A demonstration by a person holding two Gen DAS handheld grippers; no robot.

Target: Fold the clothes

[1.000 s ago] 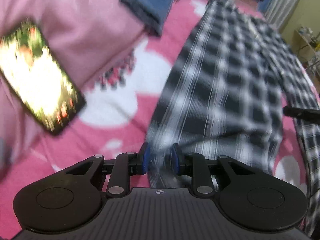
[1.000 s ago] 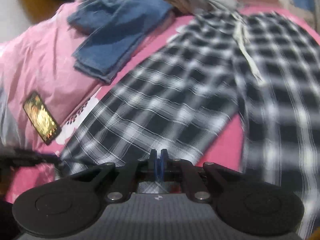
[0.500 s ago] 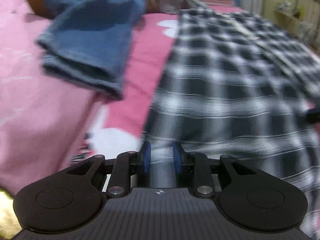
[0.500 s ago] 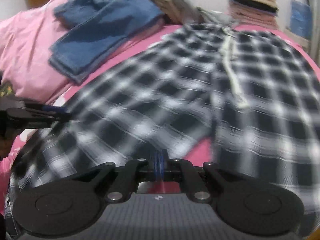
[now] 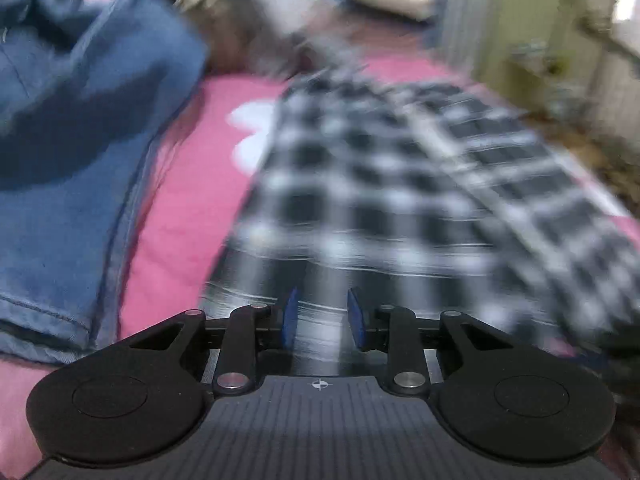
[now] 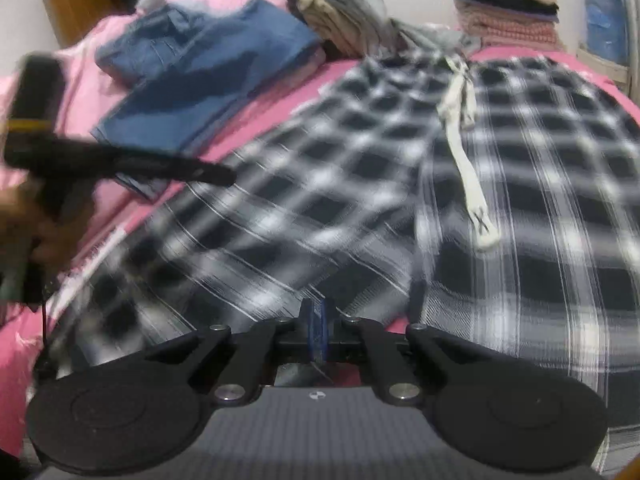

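Left wrist view sits low, close over the bed [image 5: 192, 184], facing along the plaid trousers [image 5: 380, 184]. Right wrist view looks from higher, same direction. Both share the trousers [image 6: 320, 184] and jeans [image 6: 208, 80].

Plaid trousers [image 6: 360, 184] carried farther up

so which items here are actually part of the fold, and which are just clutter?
In the job:
plaid pants
right gripper, shut on a hem
left gripper, fabric between its fingers

Lying about:
folded jeans
beige and grey garments
stacked linens
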